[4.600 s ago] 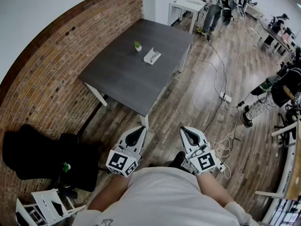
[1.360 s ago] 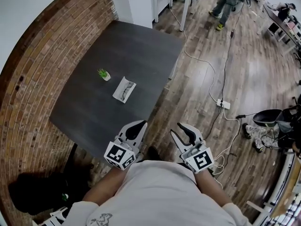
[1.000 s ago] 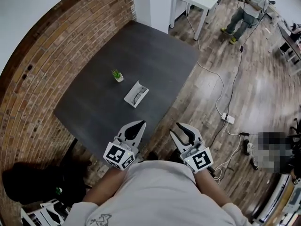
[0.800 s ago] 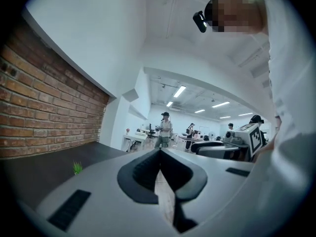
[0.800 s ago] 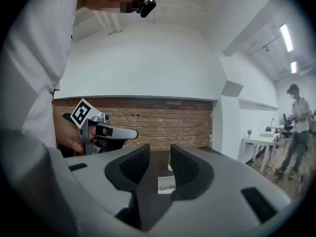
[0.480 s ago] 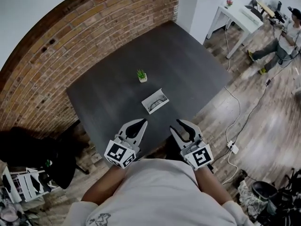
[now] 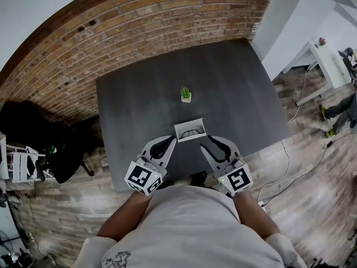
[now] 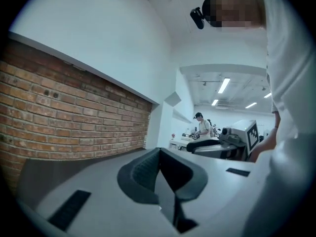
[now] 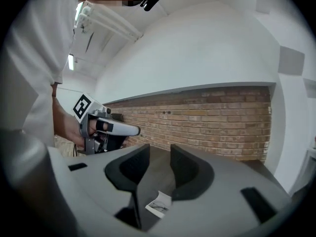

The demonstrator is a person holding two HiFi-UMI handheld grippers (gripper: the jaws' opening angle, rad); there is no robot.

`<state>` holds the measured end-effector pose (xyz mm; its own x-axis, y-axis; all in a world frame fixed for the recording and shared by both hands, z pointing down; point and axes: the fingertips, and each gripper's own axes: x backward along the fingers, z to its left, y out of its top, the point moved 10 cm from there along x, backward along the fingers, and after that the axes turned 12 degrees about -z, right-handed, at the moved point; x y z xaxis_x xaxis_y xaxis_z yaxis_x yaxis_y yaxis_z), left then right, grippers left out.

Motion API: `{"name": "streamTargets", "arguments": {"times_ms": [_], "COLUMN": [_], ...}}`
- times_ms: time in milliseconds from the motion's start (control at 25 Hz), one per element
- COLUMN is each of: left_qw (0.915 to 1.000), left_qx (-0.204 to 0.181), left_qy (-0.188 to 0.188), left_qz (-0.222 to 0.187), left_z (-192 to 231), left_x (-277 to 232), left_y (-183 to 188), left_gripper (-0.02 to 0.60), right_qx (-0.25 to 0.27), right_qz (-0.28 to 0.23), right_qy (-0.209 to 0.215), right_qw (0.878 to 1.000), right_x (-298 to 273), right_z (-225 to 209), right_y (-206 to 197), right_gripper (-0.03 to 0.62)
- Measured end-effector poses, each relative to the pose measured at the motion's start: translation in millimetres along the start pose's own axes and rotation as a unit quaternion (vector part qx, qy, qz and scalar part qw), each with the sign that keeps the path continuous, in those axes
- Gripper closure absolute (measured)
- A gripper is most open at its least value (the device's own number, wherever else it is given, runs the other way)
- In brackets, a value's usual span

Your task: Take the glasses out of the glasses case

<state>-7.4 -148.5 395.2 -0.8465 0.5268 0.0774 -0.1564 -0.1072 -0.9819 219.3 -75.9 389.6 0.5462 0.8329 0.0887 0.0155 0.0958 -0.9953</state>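
Against the brick wall (image 7: 139,15) a dark grey table (image 7: 128,105) is standing on a wood-plank floor (image 7: 312,172). At the table's 9 o'clock a black heap (image 7: 33,133) is lying by the wall, too dark to name. Far off at 2 o'clock a small white table (image 7: 323,54) is standing, and a pale cable (image 7: 285,175) is trailing across the planks.

On the tabletop a tiny potted plant (image 7: 185,94) is sitting near the middle. At its 6 o'clock, closer to the person's edge, the white glasses case (image 7: 178,132) is lying open, with the dark-framed glasses (image 7: 191,132) resting inside it.

The left gripper (image 7: 169,140) is hovering at the case's 7 o'clock, apart from it. In the left gripper view its jaws are meeting at the tips with nothing between them (image 8: 159,154). The right gripper (image 7: 215,144) is hovering at the case's 5 o'clock. In the right gripper view its jaws are standing a narrow way apart and empty (image 9: 159,154), and the case is showing below the gap (image 9: 159,205).
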Motion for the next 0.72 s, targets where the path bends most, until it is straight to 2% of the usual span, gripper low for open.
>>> {"name": "streamTargets", "arguments": {"times_ms": [240, 360, 520, 720], "left_qw": [0.9974, 0.9956, 0.9946, 0.9932], "left_qx": [-0.014, -0.009, -0.012, -0.005], "left_qy": [0.070, 0.093, 0.103, 0.117], "left_qz": [-0.006, -0.006, 0.001, 0.000], "left_z": [-16.2, -20.9, -24.0, -11.2], "left_x": [-14.4, -19.0, -24.6, -24.8], "left_y": [-4.5, -9.5, -16.4, -23.6], "left_gripper": [0.571, 0.571, 0.571, 0.571], "right_qx": [0.002, 0.009, 0.021, 0.014], "right_qz": [0.026, 0.038, 0.057, 0.086], "right_qy": [0.097, 0.134, 0.164, 0.179], "right_qw": [0.995, 0.990, 0.985, 0.980], "right_x": [-10.0, -15.4, -18.8, -32.5], "right_z": [-38.3, -49.7, -57.0, -63.8], "right_y": [-9.3, -13.8, -23.2, -41.0], "right_gripper": [0.457, 0.457, 0.457, 0.457]}}
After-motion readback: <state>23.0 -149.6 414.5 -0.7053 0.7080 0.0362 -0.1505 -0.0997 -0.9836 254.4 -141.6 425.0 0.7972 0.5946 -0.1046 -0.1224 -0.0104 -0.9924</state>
